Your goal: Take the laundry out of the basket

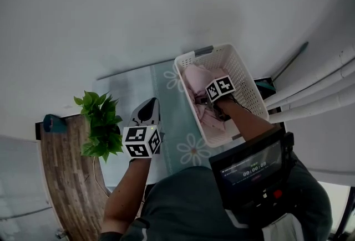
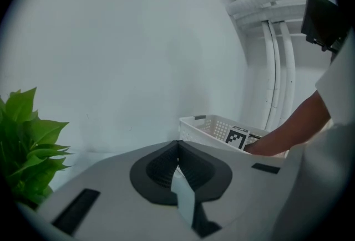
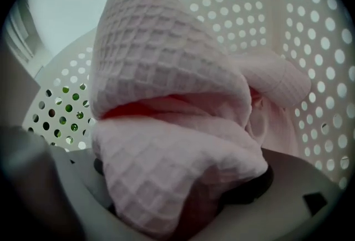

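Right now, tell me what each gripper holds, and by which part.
The right gripper has its jaws shut on a bunched fold of the pink waffle-weave cloth, inside the white perforated plastic basket. The left gripper holds nothing.

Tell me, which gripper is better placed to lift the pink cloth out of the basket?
Right. The right gripper is inside the white laundry basket with the pink waffle cloth bunched between its jaws. The left gripper hangs over the table outside the basket, jaws together and empty.

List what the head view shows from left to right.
Plant → left gripper → floral mat → white basket → wall pipes. The right gripper and pink laundry overlap the basket, so they are left out.
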The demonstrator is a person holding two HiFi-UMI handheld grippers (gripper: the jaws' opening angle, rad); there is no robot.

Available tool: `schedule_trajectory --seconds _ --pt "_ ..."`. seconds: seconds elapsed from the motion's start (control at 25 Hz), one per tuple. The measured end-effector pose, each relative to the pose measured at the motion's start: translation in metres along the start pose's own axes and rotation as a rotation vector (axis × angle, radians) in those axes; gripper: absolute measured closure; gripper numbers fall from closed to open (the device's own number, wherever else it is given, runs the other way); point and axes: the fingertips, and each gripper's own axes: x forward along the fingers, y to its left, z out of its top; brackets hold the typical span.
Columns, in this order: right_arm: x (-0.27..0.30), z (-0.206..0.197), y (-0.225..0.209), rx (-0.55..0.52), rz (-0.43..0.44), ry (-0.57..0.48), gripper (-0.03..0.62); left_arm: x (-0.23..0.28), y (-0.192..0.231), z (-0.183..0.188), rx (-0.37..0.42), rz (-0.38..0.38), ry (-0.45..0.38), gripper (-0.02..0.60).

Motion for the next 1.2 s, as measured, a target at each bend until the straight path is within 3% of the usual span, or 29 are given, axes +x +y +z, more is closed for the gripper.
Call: schedule_trajectory --seconds 0.24,0.44,0.76,1.2 --pt "0.003 0.001 0.008 -0.020 -0.001 -0.002 0.244 -0.007 -0.001 -0.006 0.010 0.002 0.010 0.580" --pt "-0.001 0.003 0.010 -0.003 0.025 -0.009 0.302 -0.019 0.002 0.001 0.013 0.018 -0.007 0.580" --pt "-0.019 0.009 0.017 -0.004 0.051 -0.066 0.330 -0.034 -0.003 0.020 0.029 0.021 -0.054 0.580" --pt "-0.086 0.035 0.050 -0.080 0.095 -0.249 0.332 -0.038 -0.029 0.039 0.039 0.006 -0.111 0.580"
